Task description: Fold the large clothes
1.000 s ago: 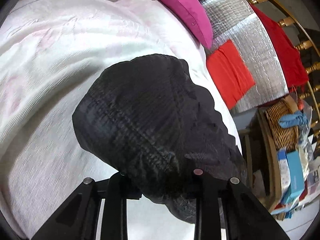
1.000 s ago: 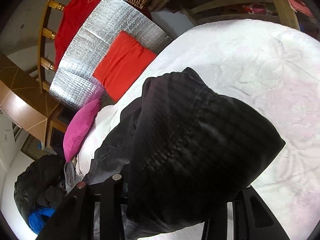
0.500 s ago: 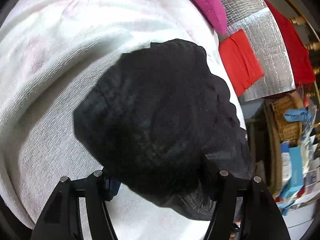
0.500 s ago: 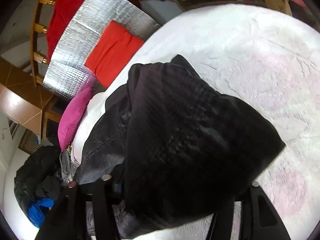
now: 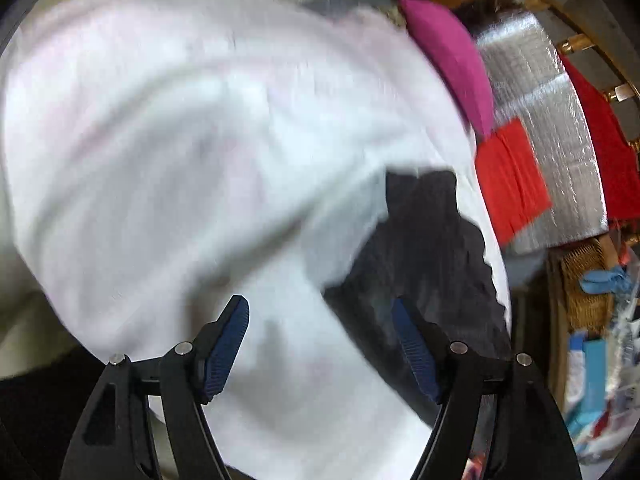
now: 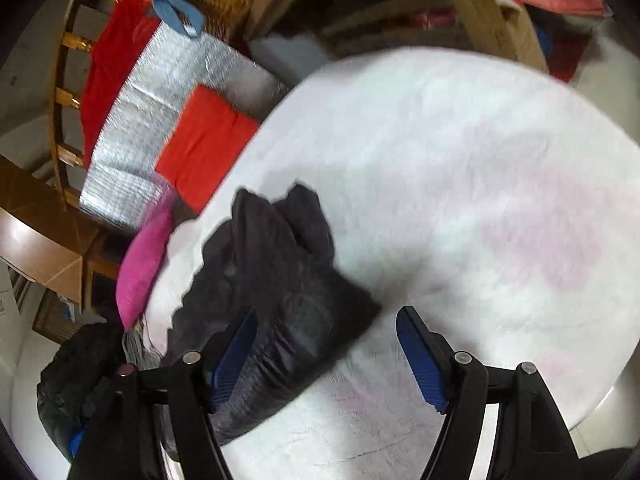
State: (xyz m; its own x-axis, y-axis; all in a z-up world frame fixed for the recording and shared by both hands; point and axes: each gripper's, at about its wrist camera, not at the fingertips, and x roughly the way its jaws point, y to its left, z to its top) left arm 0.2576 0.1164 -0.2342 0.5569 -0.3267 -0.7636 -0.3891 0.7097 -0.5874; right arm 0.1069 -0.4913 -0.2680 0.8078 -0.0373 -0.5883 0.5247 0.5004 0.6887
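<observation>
Now your left gripper (image 5: pixel 320 348) has its blue-padded fingers (image 5: pixel 226 346) spread wide over the white blanket (image 5: pixel 180 140), gripping nothing. The black garment (image 5: pixel 424 264) lies bunched on the blanket's right side, passing behind the right-hand finger; whether it touches is unclear. A magenta cushion (image 5: pixel 452 60) and red cloth (image 5: pixel 512 176) sit beyond. Your right gripper (image 6: pixel 326 354) is likewise released, the garment (image 6: pixel 280 288) heaped by its left finger (image 6: pixel 234 360).
</observation>
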